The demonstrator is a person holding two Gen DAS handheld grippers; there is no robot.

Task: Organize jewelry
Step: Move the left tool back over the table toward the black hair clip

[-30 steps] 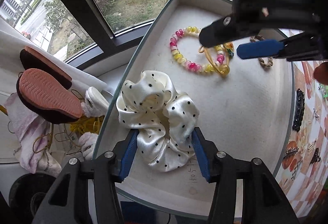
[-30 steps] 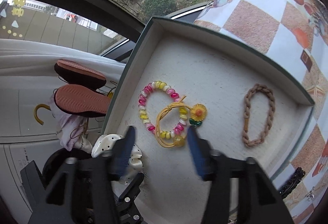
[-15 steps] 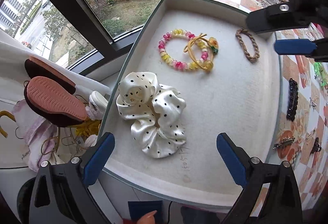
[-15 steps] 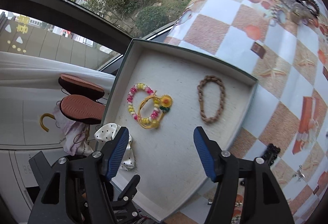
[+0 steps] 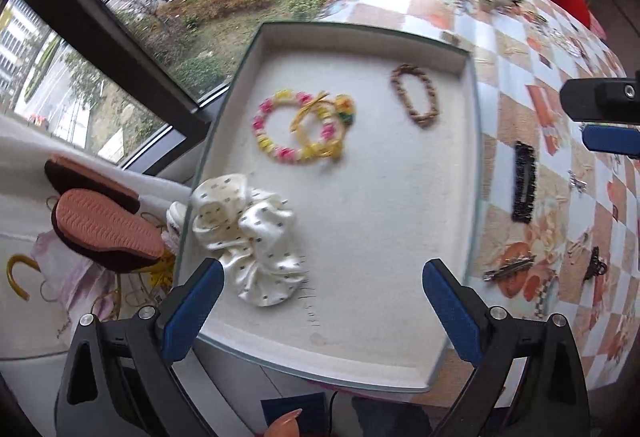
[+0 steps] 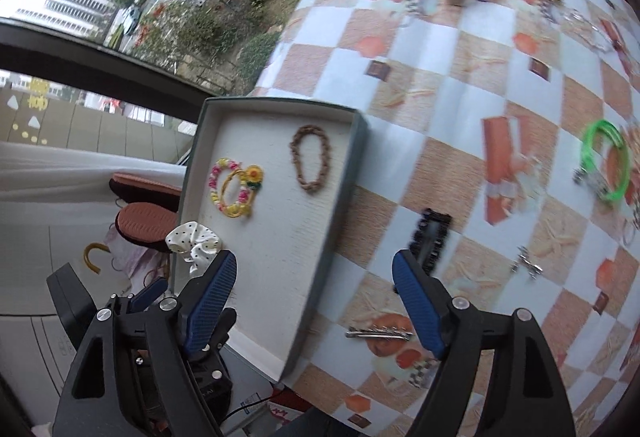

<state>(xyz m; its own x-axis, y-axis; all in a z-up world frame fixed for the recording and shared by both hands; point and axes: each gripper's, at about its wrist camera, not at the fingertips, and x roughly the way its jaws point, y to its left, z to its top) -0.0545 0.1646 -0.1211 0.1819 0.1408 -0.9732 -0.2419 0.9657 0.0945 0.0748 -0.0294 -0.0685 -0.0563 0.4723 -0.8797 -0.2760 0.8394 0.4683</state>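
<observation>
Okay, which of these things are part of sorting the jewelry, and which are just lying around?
Part of the job:
tray
polka-dot scrunchie
beaded bracelet
braided brown bracelet
black hair clip
silver barrette
green bangle

Just lying about:
slippers
yellow hook
checkered tablecloth

A shallow tray [image 5: 474, 173] has a grey-green rim and an off-white lining; in it lie a cream satin scrunchie with small dark dots [image 5: 250, 237], a pink and yellow beaded bracelet [image 5: 280, 129], a yellow hair tie with a sunflower charm [image 5: 320, 117] and a brown braided loop [image 5: 416, 95]. The bench wears a cloth chequered in white and orange-tan [image 6: 440, 49], on which rest a black rectangular clip [image 6: 432, 241] and bright green rings [image 6: 606, 161]. Both grippers are black with blue pads [image 5: 192, 311].
</observation>
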